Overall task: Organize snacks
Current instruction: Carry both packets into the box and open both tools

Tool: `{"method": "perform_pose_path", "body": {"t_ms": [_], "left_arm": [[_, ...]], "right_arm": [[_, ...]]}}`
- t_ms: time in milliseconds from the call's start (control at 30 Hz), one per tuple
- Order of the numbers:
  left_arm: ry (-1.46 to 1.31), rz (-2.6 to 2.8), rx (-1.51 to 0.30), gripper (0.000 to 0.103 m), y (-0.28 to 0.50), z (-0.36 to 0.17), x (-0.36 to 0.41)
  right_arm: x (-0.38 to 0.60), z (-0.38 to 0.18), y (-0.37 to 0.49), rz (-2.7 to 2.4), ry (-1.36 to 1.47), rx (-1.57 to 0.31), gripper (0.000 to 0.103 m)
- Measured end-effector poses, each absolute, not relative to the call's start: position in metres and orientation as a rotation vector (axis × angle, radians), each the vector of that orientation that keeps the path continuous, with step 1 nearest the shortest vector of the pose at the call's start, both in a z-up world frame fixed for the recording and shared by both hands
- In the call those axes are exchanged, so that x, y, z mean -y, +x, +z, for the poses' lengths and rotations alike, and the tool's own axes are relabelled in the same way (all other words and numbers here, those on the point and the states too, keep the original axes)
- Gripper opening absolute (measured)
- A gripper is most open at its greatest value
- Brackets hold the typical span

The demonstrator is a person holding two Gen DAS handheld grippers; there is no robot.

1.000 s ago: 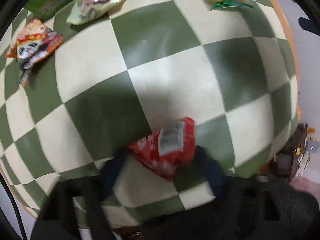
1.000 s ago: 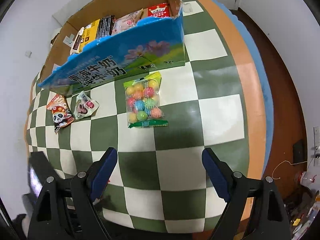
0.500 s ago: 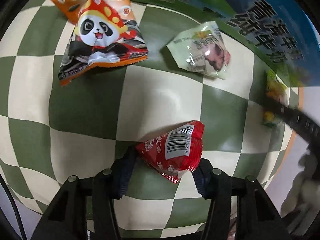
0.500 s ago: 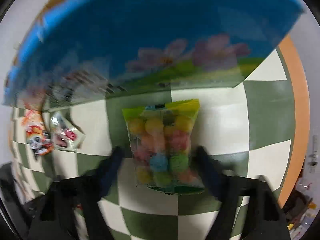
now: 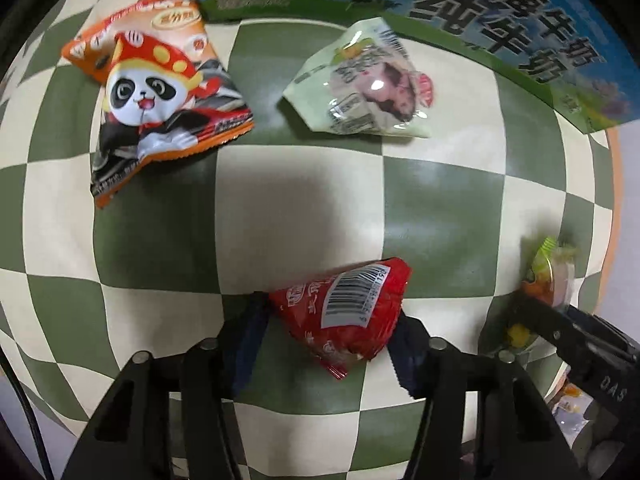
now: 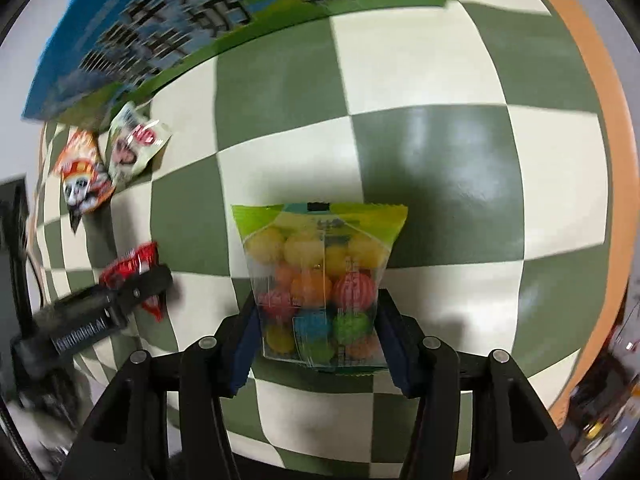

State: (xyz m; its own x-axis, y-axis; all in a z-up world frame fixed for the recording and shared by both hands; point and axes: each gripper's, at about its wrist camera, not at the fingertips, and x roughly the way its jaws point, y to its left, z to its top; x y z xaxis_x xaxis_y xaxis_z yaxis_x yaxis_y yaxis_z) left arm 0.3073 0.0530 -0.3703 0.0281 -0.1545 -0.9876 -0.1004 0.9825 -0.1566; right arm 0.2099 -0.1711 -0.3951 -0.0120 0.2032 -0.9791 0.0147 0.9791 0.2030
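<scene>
My left gripper is shut on a red snack packet with a barcode label, held just above the green-and-white checked tablecloth. In the right wrist view my right gripper points down over a clear bag of coloured candy balls. Its jaws are closing, and the blue pads press the bag's lower half from both sides. The left gripper with the red packet shows at the left of that view. The candy bag appears at the right edge of the left wrist view.
An orange panda snack packet and a pale green packet lie near the blue-and-green cardboard box at the far side. The table's orange rim runs along the right.
My right gripper came down from high above the table onto the candy bag and closed around it. The left gripper carried the red packet toward the box and rolled.
</scene>
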Motion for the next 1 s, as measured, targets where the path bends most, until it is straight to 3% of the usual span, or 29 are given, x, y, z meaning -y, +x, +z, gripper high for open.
{"method": "perform_pose_path", "body": {"t_ms": [200,433,833,1000], "left_arm": [[-0.228,-0.048,-1.529,0.051,0.306,-0.352,-0.056],[-0.264,-0.113,-1.47,0.051,0.306,-0.295,-0.044],[-0.31,-0.297,-1.231,0.051,0.356,-0.143,-0.04],[-0.258,-0.291,-1.197,0.051,0.42,-0.119,-0.031]], "right_arm": [[0.172,-0.398,0.204,0.122,0.174,-1.527,0.051],[0.171,-0.374,0.187,0.171,0.243,-1.471,0.05],[0.2,-0.239,0.221,0.29,0.345,-1.242,0.05],[0.198,-0.19,0.272,0.303,0.298,-1.15,0.05]]}}
